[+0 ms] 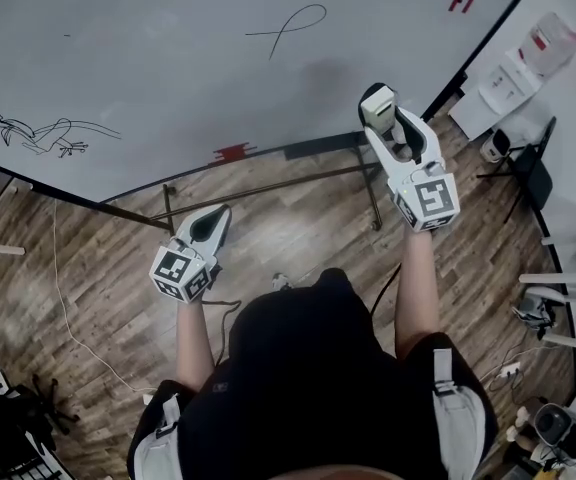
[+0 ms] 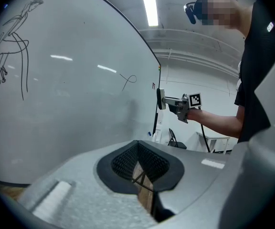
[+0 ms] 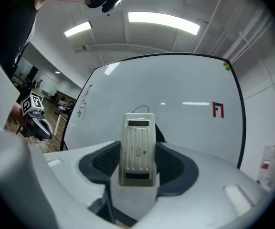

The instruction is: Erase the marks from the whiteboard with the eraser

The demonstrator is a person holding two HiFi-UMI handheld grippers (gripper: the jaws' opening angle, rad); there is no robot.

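The whiteboard [image 1: 168,58] stands ahead of me, carrying a black loop mark [image 1: 288,28], a black sketch [image 1: 28,130] at its left and red letters [image 1: 461,1] at the upper right. My right gripper [image 1: 380,103] is shut on a beige ribbed eraser [image 1: 377,108], held a short way off the board below the loop. In the right gripper view the eraser [image 3: 138,147] sits between the jaws, with the loop mark [image 3: 140,109] just beyond its tip. My left gripper [image 1: 211,226] hangs lower, shut and empty, its pads [image 2: 152,162] together.
The board's metal stand [image 1: 268,183] runs along the wooden floor under its lower edge. A black chair [image 1: 528,168] and a white table [image 1: 503,93] stand at the right. A thin cable [image 1: 68,308] trails over the floor at the left.
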